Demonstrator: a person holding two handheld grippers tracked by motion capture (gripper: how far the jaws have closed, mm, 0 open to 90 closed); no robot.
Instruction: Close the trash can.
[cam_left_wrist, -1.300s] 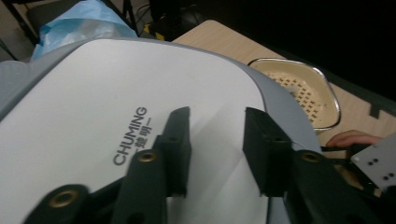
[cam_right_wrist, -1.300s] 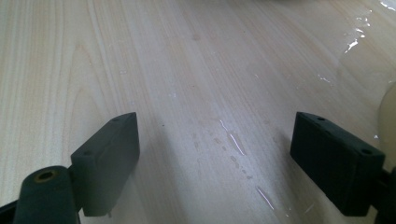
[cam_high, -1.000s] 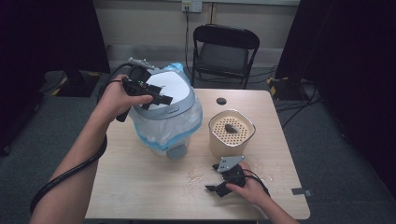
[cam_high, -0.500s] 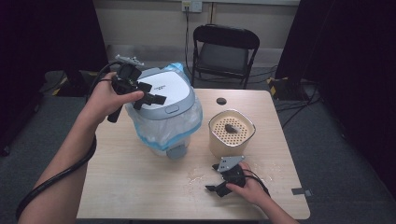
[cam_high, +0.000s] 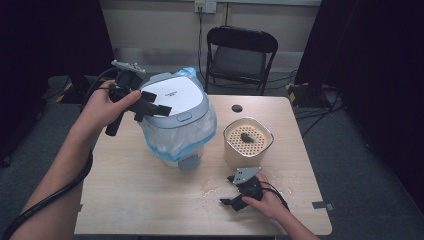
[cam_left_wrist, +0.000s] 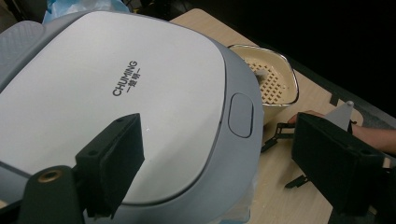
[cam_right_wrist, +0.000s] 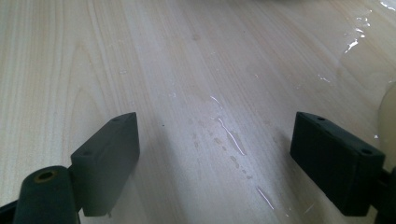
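the grey-and-white lidded appliance (cam_high: 175, 107) stands at the back left of the table (cam_high: 130, 195), wrapped below in a clear plastic bag (cam_high: 165, 142) with a blue edge showing behind it. its lid (cam_left_wrist: 116, 93) is down, with a small latch button (cam_left_wrist: 240, 115) at the front rim. the left gripper (cam_high: 150, 106) hovers over the lid's left part, jaws spread wide and holding nothing. just right of the appliance stands a cream basket (cam_high: 247, 142) with a perforated floor and a dark lump in it. the right gripper (cam_high: 239, 195) rests on the table near the front edge, jaws wide too, empty.

judgement: a jaw could slide off the smooth lid, or snag and drag the bag, tipping the appliance toward the basket.

thin water streaks (cam_right_wrist: 233, 140) wet the pale wood. behind the table stand 1 black folding chair (cam_high: 240, 55) and dark curtains.
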